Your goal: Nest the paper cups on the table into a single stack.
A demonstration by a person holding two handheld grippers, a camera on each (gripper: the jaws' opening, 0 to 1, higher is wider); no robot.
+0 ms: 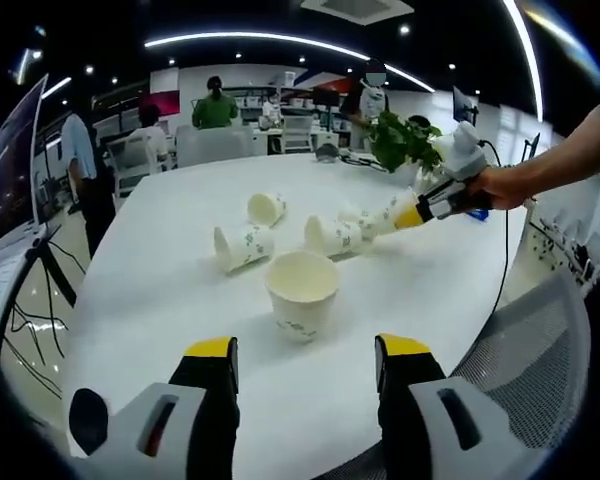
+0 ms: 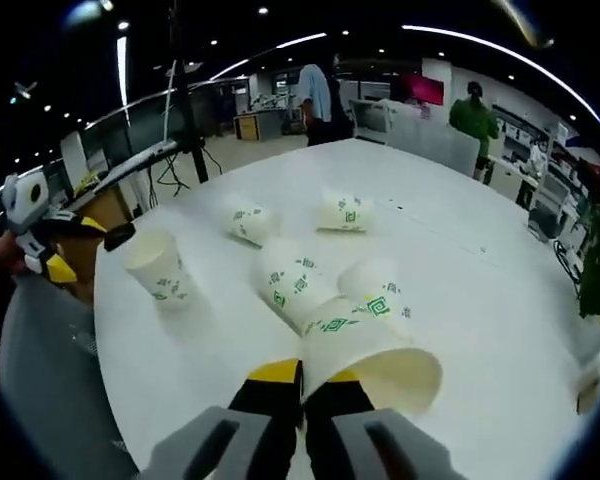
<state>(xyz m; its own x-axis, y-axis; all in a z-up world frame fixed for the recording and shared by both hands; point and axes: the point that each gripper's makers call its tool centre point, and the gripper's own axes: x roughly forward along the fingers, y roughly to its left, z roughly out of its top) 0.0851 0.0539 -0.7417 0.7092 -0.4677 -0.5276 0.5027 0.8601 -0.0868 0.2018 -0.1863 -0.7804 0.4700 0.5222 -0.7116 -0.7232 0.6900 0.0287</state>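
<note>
White paper cups with green print lie on a white table (image 1: 160, 290). One cup (image 1: 302, 292) stands upright just ahead of my left gripper (image 1: 306, 350), which is open with nothing between its fingers. Other cups lie on their sides: one (image 1: 243, 246) at left, one (image 1: 266, 208) farther back, one (image 1: 332, 235) at centre. My right gripper (image 2: 303, 385) is shut on the rim of a tilted cup (image 2: 365, 350), low over the table. In front of it lie a long cup (image 2: 295, 285) and a shorter one (image 2: 375, 290). The right gripper (image 1: 420, 212) also comes in from the right in the left gripper view.
A potted plant (image 1: 405, 140) stands on the table's far side. A mesh chair (image 1: 540, 340) sits at the near right edge. Screens on stands (image 1: 15, 160) are to the left. People stand in the office behind. The near table surface is bare around the upright cup.
</note>
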